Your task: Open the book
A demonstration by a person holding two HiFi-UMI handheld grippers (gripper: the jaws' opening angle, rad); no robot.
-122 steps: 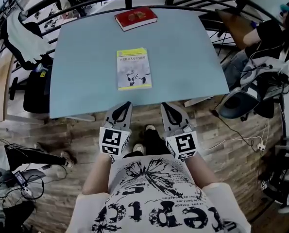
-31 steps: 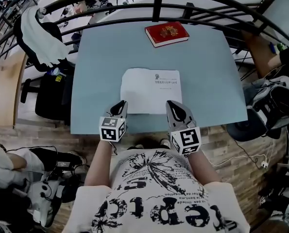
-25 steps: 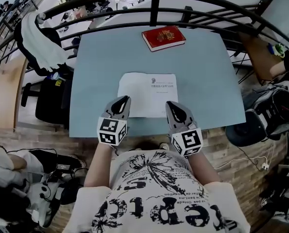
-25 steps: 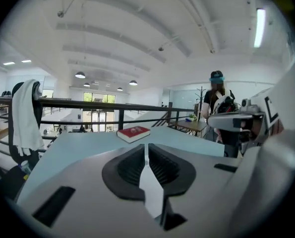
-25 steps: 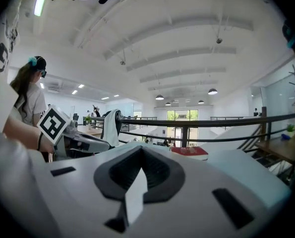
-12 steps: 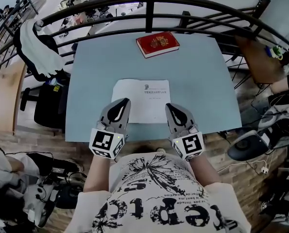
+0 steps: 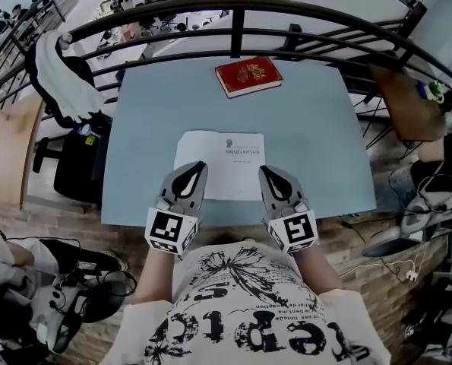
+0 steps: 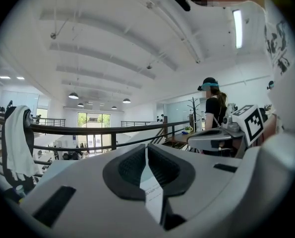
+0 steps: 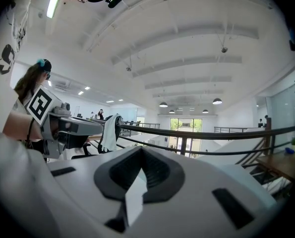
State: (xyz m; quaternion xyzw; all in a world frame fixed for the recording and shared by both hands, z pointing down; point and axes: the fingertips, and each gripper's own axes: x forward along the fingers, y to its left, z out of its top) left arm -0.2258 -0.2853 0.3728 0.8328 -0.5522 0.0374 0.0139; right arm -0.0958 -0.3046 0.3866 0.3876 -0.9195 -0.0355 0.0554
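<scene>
The book [image 7: 222,157] lies open on the pale blue table [image 7: 317,128], white pages up, with print at the top of the right page. Both grippers hover over its near edge, apart from each other and pointing away from me. My left gripper [image 7: 200,166] is over the left page and my right gripper [image 7: 265,170] over the right page. In the left gripper view the left gripper [image 8: 146,150] has its jaws together, with only a sliver of white page showing through. The right gripper [image 9: 141,150] looks the same in its own view. Neither holds anything.
A shut red book [image 7: 248,76] lies near the table's far edge. A black railing [image 7: 233,10] curves behind the table. A chair draped with white cloth [image 7: 55,74] stands at the left, a brown table [image 7: 404,90] at the right, and bags and cables lie on the floor.
The book, shut with its yellow-green cover up several seconds ago, now lies open. In the last second both grippers rose and drew back slightly from its near edge, the left one more.
</scene>
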